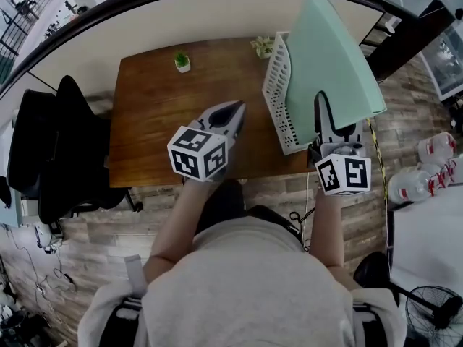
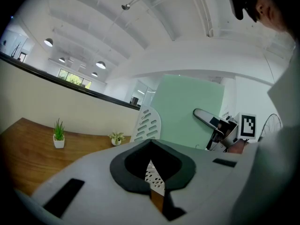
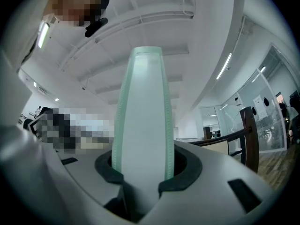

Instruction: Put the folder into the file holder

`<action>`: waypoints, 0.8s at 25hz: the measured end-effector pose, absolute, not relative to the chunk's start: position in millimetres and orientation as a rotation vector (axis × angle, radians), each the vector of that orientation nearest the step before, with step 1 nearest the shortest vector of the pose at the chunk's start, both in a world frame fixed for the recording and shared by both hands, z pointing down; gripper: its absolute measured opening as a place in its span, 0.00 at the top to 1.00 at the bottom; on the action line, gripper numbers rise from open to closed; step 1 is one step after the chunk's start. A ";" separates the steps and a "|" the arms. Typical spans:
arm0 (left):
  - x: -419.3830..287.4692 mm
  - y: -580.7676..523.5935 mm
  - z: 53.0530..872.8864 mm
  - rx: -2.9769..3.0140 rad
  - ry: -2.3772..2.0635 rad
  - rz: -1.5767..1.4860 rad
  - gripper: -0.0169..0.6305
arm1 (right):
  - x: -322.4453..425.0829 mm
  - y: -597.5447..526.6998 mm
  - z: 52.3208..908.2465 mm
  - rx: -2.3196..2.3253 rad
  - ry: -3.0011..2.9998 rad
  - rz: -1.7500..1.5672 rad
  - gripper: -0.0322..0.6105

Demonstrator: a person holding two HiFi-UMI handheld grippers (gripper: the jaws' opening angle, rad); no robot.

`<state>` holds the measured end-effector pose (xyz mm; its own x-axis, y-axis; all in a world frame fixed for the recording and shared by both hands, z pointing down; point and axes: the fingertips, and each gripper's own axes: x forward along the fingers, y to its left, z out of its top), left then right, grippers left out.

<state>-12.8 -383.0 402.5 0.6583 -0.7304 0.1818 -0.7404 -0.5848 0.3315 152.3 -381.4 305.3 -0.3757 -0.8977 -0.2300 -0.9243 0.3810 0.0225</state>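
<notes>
The pale green plastic folder (image 1: 336, 56) is held upright, its near edge clamped between the jaws of the right gripper (image 1: 323, 105). It is just at 3 o'clock of the white perforated plastic file holder (image 1: 278, 92); whether its lower edge is inside cannot be told. The holder is stood at the 3 o'clock end of the brown wooden table (image 1: 159, 114). At the holder's 9 o'clock the left gripper (image 1: 236, 111) is seen empty, jaws together.

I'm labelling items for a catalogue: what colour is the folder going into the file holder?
The folder is pale mint green, clearest in the head view.
</notes>
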 end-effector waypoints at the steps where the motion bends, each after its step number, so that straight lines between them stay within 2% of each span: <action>1: -12.7 -383.7 403.8 2.495 -1.158 0.039 0.95 | 152.9 -382.5 308.0 -1.650 2.455 0.213 0.69; 20: -3.0 -385.5 428.8 2.460 -1.098 0.098 0.95 | 140.1 -401.5 364.2 -1.698 2.545 0.111 0.67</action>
<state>-3.0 -385.5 428.8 0.6816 -0.6916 0.2388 -0.7230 -0.5864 0.3654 140.1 -401.5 364.2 -0.3824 -0.9178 -0.1070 -0.9236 0.3830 0.0157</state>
